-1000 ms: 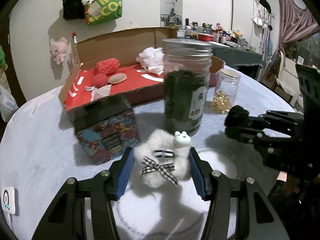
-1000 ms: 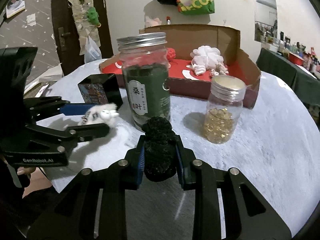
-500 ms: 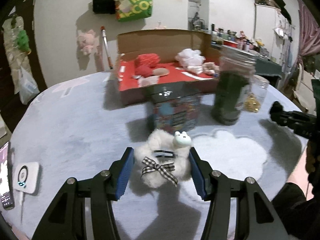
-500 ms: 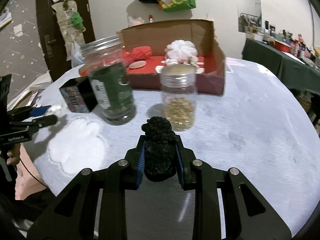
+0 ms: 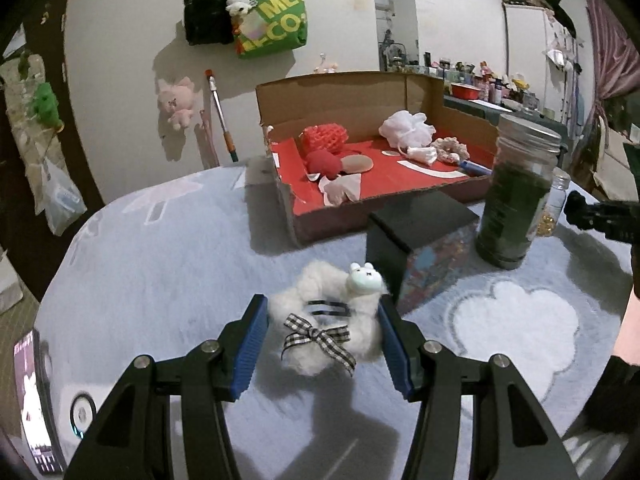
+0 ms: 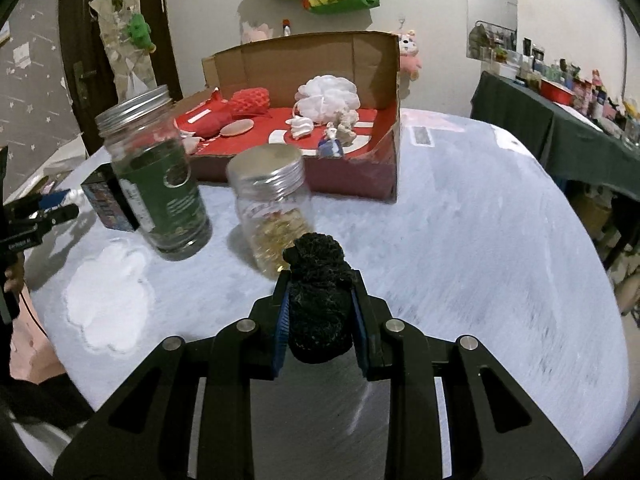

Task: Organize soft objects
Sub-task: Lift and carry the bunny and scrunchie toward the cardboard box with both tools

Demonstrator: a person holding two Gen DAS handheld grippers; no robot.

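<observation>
My left gripper (image 5: 322, 334) is shut on a white fluffy scrunchie (image 5: 326, 312) with a checked bow and a small bear head, held above the grey table. My right gripper (image 6: 319, 309) is shut on a black knitted scrunchie (image 6: 318, 300), also held off the table. A cardboard box with a red floor (image 5: 384, 168) stands at the back; in it lie a red mesh sponge (image 5: 324, 138), a white bath pouf (image 5: 406, 126) and other soft pieces. The right gripper's tip shows at the right edge of the left wrist view (image 5: 580, 210).
A tall jar of dark green leaves (image 6: 154, 176), a smaller jar with golden contents (image 6: 272, 204) and a black patterned tin (image 5: 420, 248) stand between me and the box. A white cloud patch (image 6: 108, 300) marks the tablecloth. A phone (image 5: 34, 400) lies at the left table edge.
Both grippers have drawn apart sideways, the left one to the left and the right one to the right. The jars and tin have shifted across both views. Both grips are unchanged.
</observation>
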